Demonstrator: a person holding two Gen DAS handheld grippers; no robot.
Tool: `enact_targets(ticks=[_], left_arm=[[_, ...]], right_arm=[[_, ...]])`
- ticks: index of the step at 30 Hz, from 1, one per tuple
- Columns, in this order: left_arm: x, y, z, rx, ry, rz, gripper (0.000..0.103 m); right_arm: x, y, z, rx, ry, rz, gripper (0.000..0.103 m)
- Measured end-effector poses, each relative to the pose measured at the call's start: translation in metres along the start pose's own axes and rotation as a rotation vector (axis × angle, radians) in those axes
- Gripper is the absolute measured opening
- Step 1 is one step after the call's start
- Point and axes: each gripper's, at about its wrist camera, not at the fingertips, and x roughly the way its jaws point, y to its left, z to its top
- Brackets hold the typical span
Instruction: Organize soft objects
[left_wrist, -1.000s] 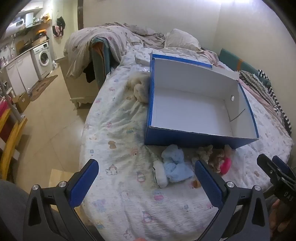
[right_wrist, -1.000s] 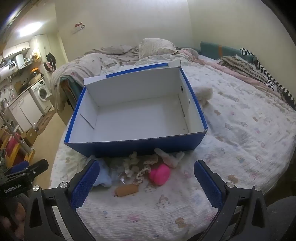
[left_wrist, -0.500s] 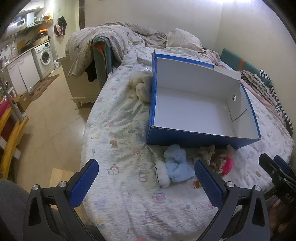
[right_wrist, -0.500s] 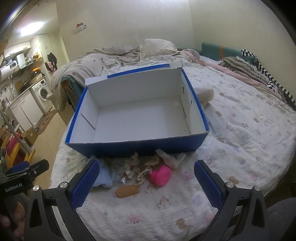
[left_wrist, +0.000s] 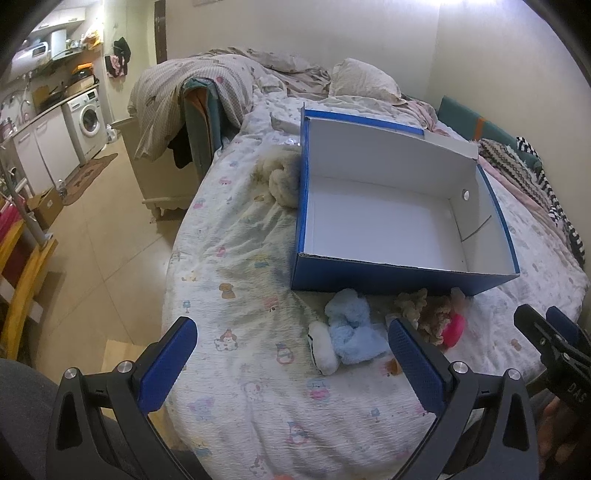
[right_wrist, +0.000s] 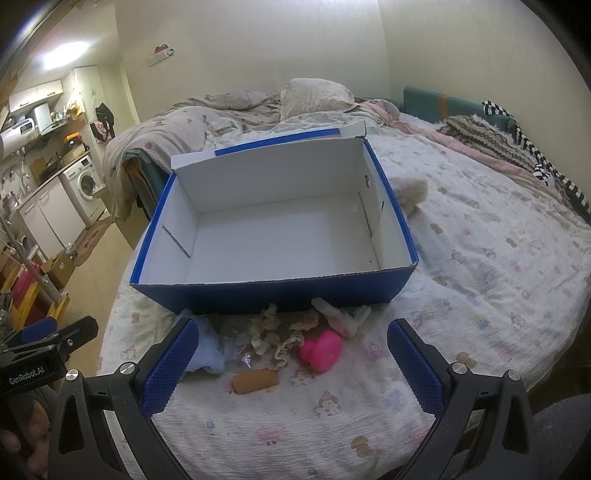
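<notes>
Hovering low in frame, both tongs, left (left_wrist: 288, 354) and right (right_wrist: 291, 356), gape empty; pinch pink toy (right_wrist: 320, 349) centrally, lift into box (right_wrist: 280, 291).

Matt cardboard box (right_wrist: 280, 291), fluffy blue toy (left_wrist: 351, 328)

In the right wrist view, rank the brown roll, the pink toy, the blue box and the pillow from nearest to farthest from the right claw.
1. Brown roll, on the sheet, left of centre of the right claw.
2. Pink toy, just beyond it, centre.
3. Blue box, behind the toys.
4. Pillow, far end of the bed.
</notes>
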Motion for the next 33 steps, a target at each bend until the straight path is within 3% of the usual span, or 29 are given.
enact_targets(ticks=[33], left_arm=[[-0.0013, 0.0012, 0.0023, -0.008, -0.004, 0.004, 0.103]], right_arm=[[-0.0003, -0.0003, -0.0003, 0.002, 0.005, -0.002, 0.103]])
